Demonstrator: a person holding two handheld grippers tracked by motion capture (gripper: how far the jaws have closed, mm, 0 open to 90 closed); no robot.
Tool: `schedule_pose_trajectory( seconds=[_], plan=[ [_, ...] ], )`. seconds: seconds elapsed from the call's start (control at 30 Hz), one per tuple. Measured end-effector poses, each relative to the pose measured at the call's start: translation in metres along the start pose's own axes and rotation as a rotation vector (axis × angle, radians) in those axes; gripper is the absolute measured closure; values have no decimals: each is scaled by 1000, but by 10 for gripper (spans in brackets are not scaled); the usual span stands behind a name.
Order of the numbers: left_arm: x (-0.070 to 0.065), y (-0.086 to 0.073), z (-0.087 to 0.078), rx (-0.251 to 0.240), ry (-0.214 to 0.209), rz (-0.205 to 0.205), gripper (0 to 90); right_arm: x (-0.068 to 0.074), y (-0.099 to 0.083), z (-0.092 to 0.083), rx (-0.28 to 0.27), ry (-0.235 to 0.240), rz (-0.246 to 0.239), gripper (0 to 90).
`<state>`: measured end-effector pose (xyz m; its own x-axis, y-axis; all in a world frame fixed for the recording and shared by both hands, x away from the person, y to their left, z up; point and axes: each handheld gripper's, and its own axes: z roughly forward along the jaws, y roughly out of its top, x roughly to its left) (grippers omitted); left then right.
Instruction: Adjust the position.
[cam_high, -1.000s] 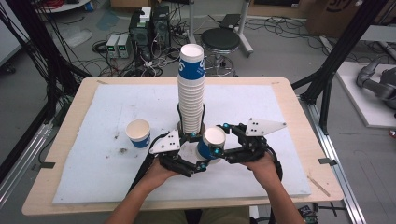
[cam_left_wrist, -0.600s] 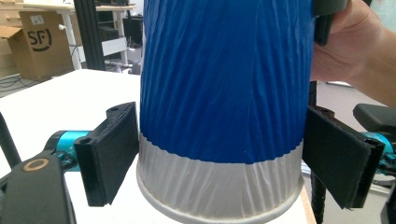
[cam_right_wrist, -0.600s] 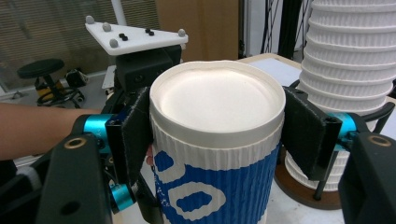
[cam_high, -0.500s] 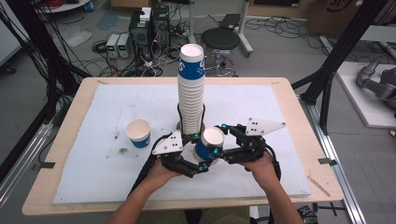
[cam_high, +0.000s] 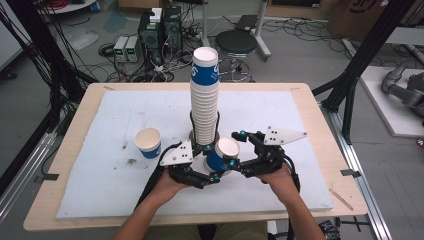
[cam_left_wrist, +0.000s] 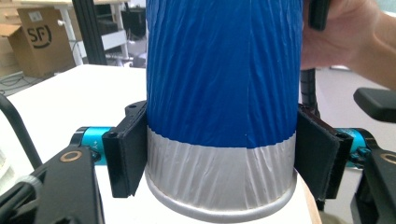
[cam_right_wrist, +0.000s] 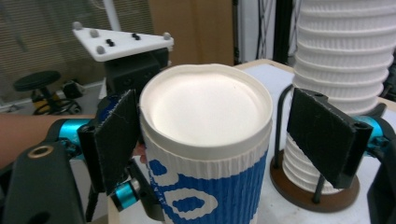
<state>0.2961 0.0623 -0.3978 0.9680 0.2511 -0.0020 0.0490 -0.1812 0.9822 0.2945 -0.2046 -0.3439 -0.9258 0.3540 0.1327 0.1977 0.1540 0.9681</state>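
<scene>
Tabletop (cam_high: 310, 115) under white padding, bearing everything else. Beyond both tongs, just past their tips, tall stack of cups (cam_high: 205, 100) on its wire stand, upright. Well off to the outer side of the left gripper (cam_left_wrist: 222, 158), lone cup (cam_high: 148, 142) standing mouth up, untouched. Between the two tongs, blue cup (cam_high: 222, 155) upright on the padding.

Just changed: left jaws closing in from wide, blue cup between them, pads (cam_left_wrist: 126, 154) now pressed to both flanks of the cup low down, at the silver band near the foot. Gripped, then, on that side.

Right gripper (cam_right_wrist: 224, 135) straddling the same cup at its rim, jaws spread: one pad against the rim, the other clearly apart from it. Not clamped.

Judged meaning: base now anchored, so likely ready for the right tongs to close higher up and pull a nested cup free, or for a lift toward the stack.
</scene>
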Motion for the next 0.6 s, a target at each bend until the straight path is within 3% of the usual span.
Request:
schedule_pose_trajectory(
  seconds=[0.17, 0.27, 0.4, 0.6],
  plan=[
    [0, 8, -5, 74, -17, 12, 276, 1, 5, -5, 12, 11, -38, 176],
    [1, 13, -8, 117, -33, 25, 276, 2, 9, -8, 44, 8, -98, 176],
    [2, 21, -11, 171, -42, 32, 276, 3, 16, -9, 134, 5, -177, 176],
    [4, 29, -15, 262, -51, 45, 276, 5, 32, -6, 232, 45, -245, 176]
  ],
)
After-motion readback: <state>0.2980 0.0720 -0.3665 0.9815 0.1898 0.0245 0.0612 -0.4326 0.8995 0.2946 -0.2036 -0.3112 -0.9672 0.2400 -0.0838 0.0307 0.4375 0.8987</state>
